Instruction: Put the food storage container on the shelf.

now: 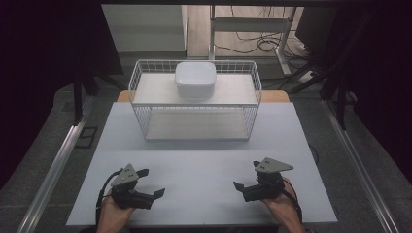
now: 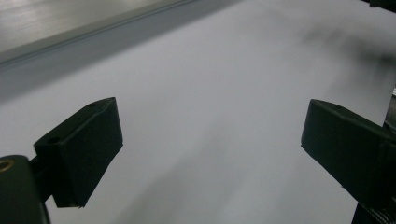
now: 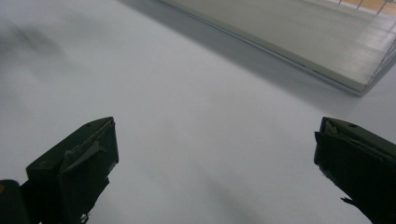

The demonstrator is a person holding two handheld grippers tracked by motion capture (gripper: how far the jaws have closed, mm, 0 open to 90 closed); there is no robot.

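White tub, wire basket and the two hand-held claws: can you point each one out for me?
Tub (image 1: 195,77), high view, middle of its lid.
Basket (image 1: 196,106), high view, front top rim.
Left gripper (image 1: 148,183), high view, gap between its open jaws.
Right gripper (image 1: 247,175), high view, gap between its open jaws.

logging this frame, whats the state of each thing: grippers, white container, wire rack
left gripper: open, empty, low over the table
right gripper: open, empty, low over the table
white container: upright on the rack's top shelf, untouched
wire rack: upright, lower shelf bare
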